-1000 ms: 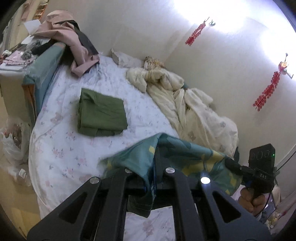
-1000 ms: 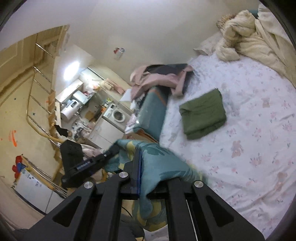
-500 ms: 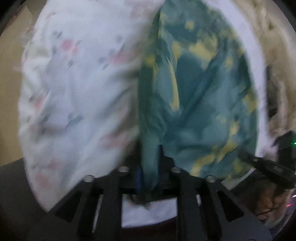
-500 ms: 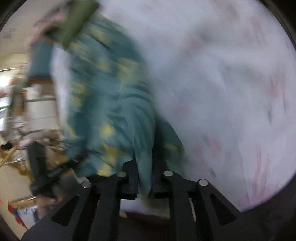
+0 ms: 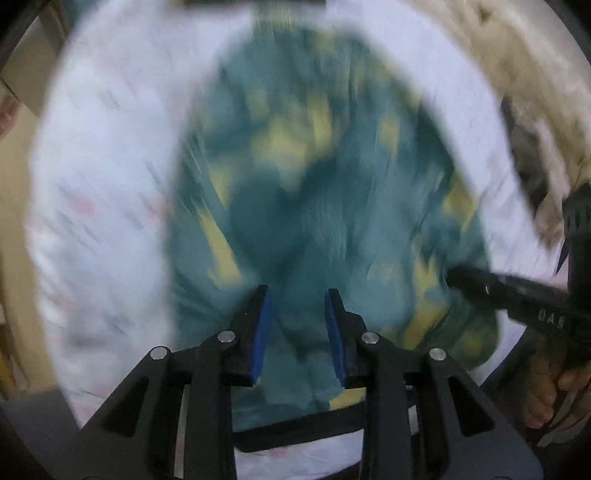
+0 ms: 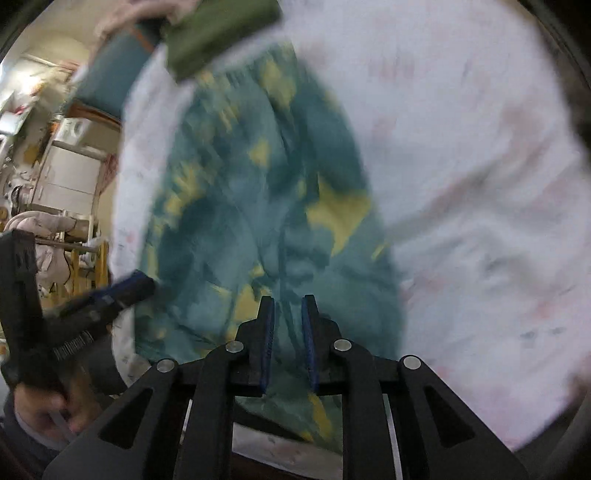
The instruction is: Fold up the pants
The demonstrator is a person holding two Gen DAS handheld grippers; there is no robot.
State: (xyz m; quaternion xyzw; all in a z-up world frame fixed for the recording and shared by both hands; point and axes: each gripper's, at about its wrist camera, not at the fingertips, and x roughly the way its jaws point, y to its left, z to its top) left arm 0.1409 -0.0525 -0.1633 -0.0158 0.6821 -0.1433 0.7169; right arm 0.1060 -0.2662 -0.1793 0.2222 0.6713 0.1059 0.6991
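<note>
Left wrist view is blurred by motion, but the near part is clear enough: the left gripper (image 5: pixel 297 295) has its two fingers apart, with the blue pads (image 5: pixel 263 332) facing each other across a gap, and they press on nothing. Just under and in front of them lie the pants (image 5: pixel 314 192), teal with yellow patches, spread on the white bed sheet (image 5: pixel 103 206) that has small pink flowers. The near edge of the pants reaches the edge of the bed below the fingers. At the right side of this view the right gripper (image 5: pixel 456 275) comes in, its tip touching or just over the right edge of the pants, and the person's right hand (image 5: pixel 554 391) holds its handle. Farther to the right is a cream-coloured duvet (image 5: pixel 524 74), crumpled along the bed. In the right wrist view the right gripper (image 6: pixel 288 297) also has its fingers separated, a little narrower than the left one, and the cloth between them lies loose, not pinched. The pants (image 6: pixel 251 192) stretch away from these fingers over the sheet. At the left the left gripper (image 6: pixel 142 286) points at the left edge of the pants, held by the left hand (image 6: pixel 44 406). Beyond the far end of the pants lies a folded olive green garment (image 6: pixel 218 33), touching or just beside them; the blur does not let me tell which. Past the bed on the left, a white washing machine (image 6: pixel 72 129) is visible.
</note>
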